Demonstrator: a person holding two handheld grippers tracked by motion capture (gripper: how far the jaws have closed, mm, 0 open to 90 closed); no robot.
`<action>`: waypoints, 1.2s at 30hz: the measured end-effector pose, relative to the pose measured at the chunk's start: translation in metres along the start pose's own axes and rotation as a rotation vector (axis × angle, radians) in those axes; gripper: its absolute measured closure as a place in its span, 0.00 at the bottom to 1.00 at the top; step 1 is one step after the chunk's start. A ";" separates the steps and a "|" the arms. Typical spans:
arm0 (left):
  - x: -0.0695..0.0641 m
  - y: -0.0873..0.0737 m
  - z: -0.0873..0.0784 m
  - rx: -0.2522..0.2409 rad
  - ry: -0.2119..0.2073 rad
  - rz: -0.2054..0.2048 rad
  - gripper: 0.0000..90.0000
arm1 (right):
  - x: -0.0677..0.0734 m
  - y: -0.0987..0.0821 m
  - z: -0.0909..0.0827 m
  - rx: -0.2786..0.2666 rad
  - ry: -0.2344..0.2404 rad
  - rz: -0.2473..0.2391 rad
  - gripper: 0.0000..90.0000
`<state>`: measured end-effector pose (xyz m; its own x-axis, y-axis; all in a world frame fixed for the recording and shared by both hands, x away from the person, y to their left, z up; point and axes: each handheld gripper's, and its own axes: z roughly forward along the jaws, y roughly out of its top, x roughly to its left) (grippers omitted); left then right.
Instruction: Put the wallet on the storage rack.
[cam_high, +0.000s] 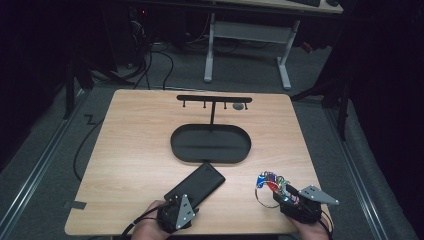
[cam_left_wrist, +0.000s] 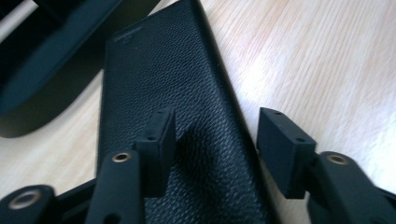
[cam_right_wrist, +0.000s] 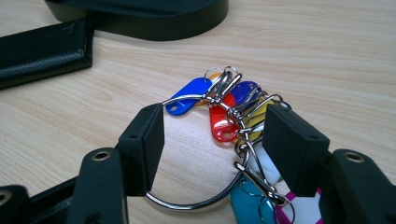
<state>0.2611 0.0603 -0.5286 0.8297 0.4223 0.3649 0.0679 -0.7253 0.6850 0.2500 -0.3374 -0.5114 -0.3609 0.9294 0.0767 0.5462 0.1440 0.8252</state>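
Keys (cam_right_wrist: 224, 119) sit between your right fingers (cam_right_wrist: 144, 140), spread, unclamped; case (cam_left_wrist: 163, 84) lies under your left fingers (cam_left_wrist: 161, 140), apart. Wooden surface (cam_high: 130, 150), dark room.

You had a pebbled, leather-like matt black case (cam_left_wrist: 187, 93) at upper centre, lying on pale, smooth wood-grain table (cam_right_wrist: 327, 56). Lower centre, the key ring (cam_right_wrist: 196, 203) was shiny metal, its tags (cam_right_wrist: 189, 93) glossy coloured plastic.
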 end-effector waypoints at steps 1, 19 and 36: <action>-0.001 0.000 0.000 0.002 0.008 0.012 0.54 | 0.000 0.000 0.000 0.003 -0.004 0.003 0.44; -0.001 -0.001 -0.001 -0.006 0.011 -0.009 0.66 | 0.000 -0.002 -0.001 0.002 -0.005 0.010 0.44; 0.006 -0.002 -0.014 -0.056 0.019 -0.042 0.86 | 0.001 -0.001 -0.001 -0.004 0.012 0.010 0.44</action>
<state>0.2583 0.0718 -0.5192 0.8163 0.4621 0.3466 0.0707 -0.6755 0.7339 0.2487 -0.3373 -0.5112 -0.3644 0.9267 0.0922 0.5473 0.1330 0.8263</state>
